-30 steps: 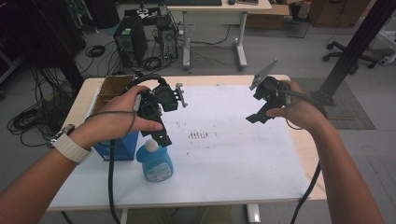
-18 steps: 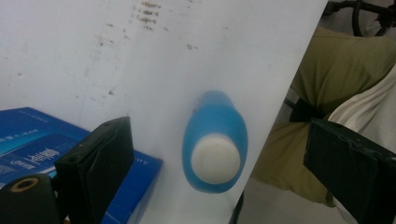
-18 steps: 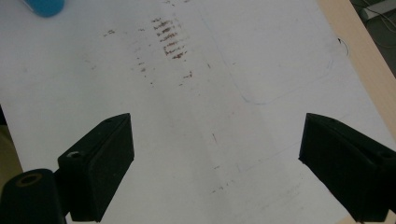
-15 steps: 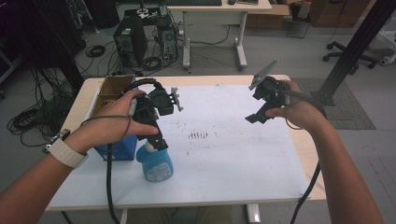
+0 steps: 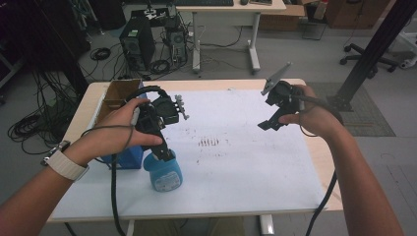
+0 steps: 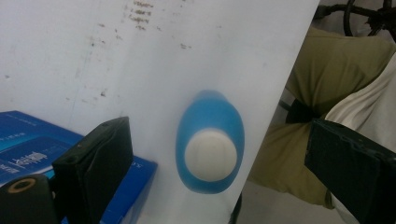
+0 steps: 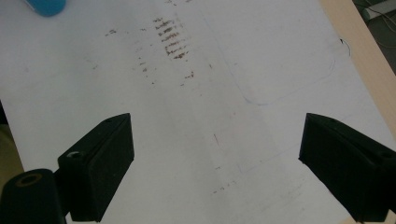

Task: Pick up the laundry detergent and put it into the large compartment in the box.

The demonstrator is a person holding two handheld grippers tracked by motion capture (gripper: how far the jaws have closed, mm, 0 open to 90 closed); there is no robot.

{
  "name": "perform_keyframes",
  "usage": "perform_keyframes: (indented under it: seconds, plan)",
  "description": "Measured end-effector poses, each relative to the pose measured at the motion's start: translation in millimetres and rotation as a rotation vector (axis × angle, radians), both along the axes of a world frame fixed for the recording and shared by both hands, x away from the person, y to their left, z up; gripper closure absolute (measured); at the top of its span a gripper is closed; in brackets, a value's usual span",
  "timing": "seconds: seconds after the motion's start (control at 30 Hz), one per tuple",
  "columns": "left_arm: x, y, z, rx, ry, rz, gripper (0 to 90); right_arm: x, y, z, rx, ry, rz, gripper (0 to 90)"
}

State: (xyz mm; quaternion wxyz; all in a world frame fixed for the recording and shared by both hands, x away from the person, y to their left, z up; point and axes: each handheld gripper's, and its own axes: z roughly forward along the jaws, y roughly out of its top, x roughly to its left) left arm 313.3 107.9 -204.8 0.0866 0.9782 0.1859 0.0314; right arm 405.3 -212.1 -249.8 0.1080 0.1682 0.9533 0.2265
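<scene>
Moved: left gripper (image 5: 164, 152) is drifting slightly toward 6 o'clock, hovering over blue bottle (image 6: 210, 142), fingers wide apart, empty.
Right gripper (image 5: 268, 123): hanging above white surface (image 5: 246, 167), fingers spread, holding nothing.

The blue bottle (image 6: 210, 140) is looking like smooth plastic with a matt white cap (image 6: 210, 155), and the blue box (image 6: 28, 154) beside it is showing a glossy printed card face. A white sheet (image 5: 236, 162), matt and smudged with brown marks, is covering the pale wooden table (image 5: 314, 152). The gripper pads (image 7: 100, 163) are appearing as dull black rubber or plastic.
</scene>
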Motion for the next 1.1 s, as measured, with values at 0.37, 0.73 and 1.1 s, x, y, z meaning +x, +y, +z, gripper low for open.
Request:
perform_keyframes:
  seconds: [0.37, 0.73, 1.1]
  plan:
    - [-1.6, 3.8, -8.3, -0.009, 0.004, -0.028, 8.8, 0.5, 2.2, -1.4, -0.003, 0.006, 0.001, 10.3]
    - [-1.1, 6.7, -18.0, -0.018, 0.01, -0.04, 8.5, 1.2, 3.6, -2.6, -0.005, 0.008, 0.002, 10.3]
    - [1.1, 9.8, -27.3, -0.026, 0.008, -0.045, 8.6, 2.0, 3.1, -3.2, -0.011, 0.01, -0.001, 10.3]
